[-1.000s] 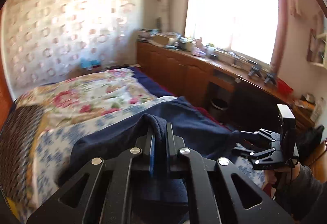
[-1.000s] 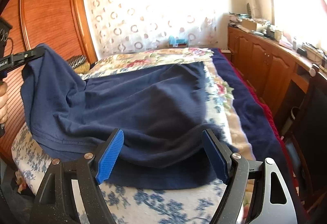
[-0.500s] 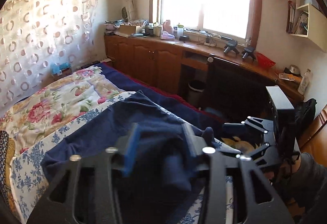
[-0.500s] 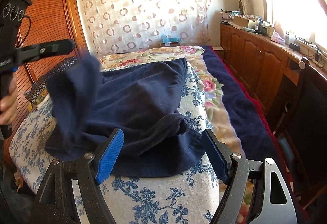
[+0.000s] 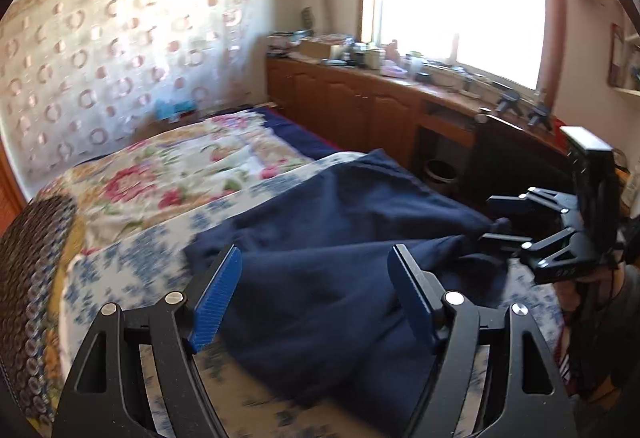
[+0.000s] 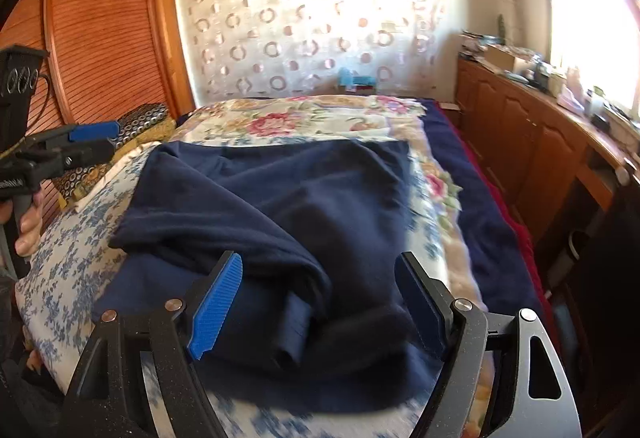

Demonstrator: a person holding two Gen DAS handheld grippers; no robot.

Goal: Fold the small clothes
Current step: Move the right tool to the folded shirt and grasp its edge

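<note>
A navy blue garment [image 5: 340, 238] lies on the bed, one side folded over the rest in a loose flap [image 6: 240, 206]. My left gripper [image 5: 316, 278] hovers above its near edge with the jaws opening and the blue pads [image 5: 218, 294] clear of the cloth. In the right wrist view the left gripper [image 6: 92, 142] sits at the far left, beside the garment. My right gripper [image 6: 320, 290] stands open over the rumpled near hem, pressing on nothing. The left wrist view shows the right gripper [image 5: 516, 222] at the garment's right corner.
The bed [image 6: 68, 270] carries a blue-flowered sheet and a rose-patterned quilt [image 6: 304, 118]. A brown patterned pillow [image 6: 148, 118] lies by the wooden wardrobe [image 6: 100, 30]. Wooden cabinets [image 5: 360, 110] with clutter run under the window. A bin [image 5: 438, 170] stands beside the bed.
The left gripper, earlier shut on a raised fold of the garment, has let it go and spread its jaws. The fold has dropped across the rest. The right gripper stayed open.
</note>
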